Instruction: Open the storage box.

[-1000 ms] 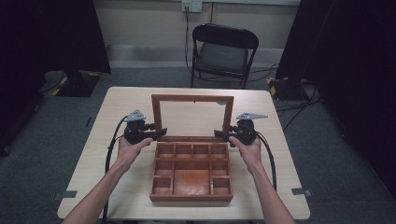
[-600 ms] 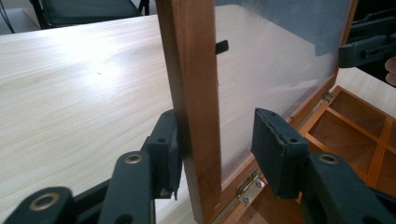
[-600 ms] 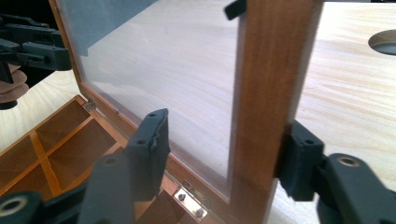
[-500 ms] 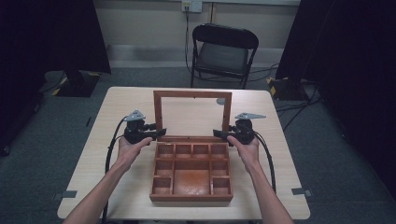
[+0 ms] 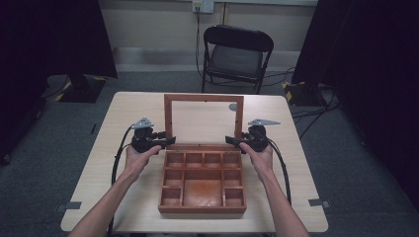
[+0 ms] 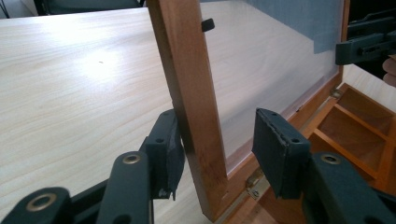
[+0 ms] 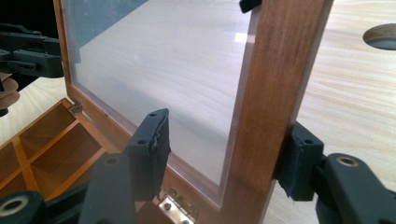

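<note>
Two grippers straddle the upright glazed lid [image 5: 203,121] of the wooden box [image 5: 202,183]: left gripper [image 6: 217,144] and right gripper [image 7: 224,156] each stand partly open around a side rail, one pad touching it.

The box [image 5: 202,183] and its lid frame [image 5: 203,98] are reddish-brown wood (the pane clear), the desk [image 5: 123,113] pale wood grain, the tongs black, the chair [image 5: 233,54] black.

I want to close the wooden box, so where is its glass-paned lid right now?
In the high view the wooden-framed glass lid stands upright at the far edge of the compartmented wooden box, mid-table, between the left tool and right tool.
</note>
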{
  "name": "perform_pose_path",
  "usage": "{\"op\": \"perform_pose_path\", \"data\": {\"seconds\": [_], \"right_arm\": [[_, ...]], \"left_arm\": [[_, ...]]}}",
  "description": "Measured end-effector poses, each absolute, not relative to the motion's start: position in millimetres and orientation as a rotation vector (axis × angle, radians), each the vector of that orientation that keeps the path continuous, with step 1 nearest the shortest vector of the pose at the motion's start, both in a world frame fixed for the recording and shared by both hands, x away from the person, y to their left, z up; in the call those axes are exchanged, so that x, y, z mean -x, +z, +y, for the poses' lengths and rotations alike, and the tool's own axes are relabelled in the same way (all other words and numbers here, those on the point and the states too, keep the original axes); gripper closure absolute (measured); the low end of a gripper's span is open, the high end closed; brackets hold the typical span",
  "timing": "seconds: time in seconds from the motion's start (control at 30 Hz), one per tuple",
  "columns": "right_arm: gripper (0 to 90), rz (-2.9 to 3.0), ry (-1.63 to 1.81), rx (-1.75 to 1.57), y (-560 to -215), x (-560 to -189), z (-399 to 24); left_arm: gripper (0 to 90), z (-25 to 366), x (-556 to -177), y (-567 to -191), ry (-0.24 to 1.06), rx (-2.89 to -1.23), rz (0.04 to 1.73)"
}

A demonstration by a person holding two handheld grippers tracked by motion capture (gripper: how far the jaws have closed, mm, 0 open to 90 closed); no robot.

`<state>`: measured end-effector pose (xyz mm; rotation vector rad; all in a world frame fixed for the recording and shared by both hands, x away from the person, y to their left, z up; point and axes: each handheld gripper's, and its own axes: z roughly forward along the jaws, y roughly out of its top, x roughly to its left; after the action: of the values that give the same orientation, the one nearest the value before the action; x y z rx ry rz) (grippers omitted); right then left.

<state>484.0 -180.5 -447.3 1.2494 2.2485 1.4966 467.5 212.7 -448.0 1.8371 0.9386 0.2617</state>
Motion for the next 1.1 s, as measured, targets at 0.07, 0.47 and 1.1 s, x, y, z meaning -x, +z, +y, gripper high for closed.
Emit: {"op": "perform_pose_path", "data": {"seconds": [0.07,0.47,1.1], "right_arm": [[42.8,2.252,1.488,-1.260,-448.9,-484.7,-180.2],[38.5,2.266,1.478,-1.298,-458.1,-490.5,-177.3],[24.3,2.279,1.435,-1.356,-468.3,-493.0,-170.4]], "left_arm": [[51.6,212.4,-468.5,-449.5,0.255,-1.843,0.943],[51.5,212.8,-474.9,-458.3,0.223,-1.850,0.983],[46.3,210.7,-479.7,-466.9,0.169,-1.864,1.020]]}}
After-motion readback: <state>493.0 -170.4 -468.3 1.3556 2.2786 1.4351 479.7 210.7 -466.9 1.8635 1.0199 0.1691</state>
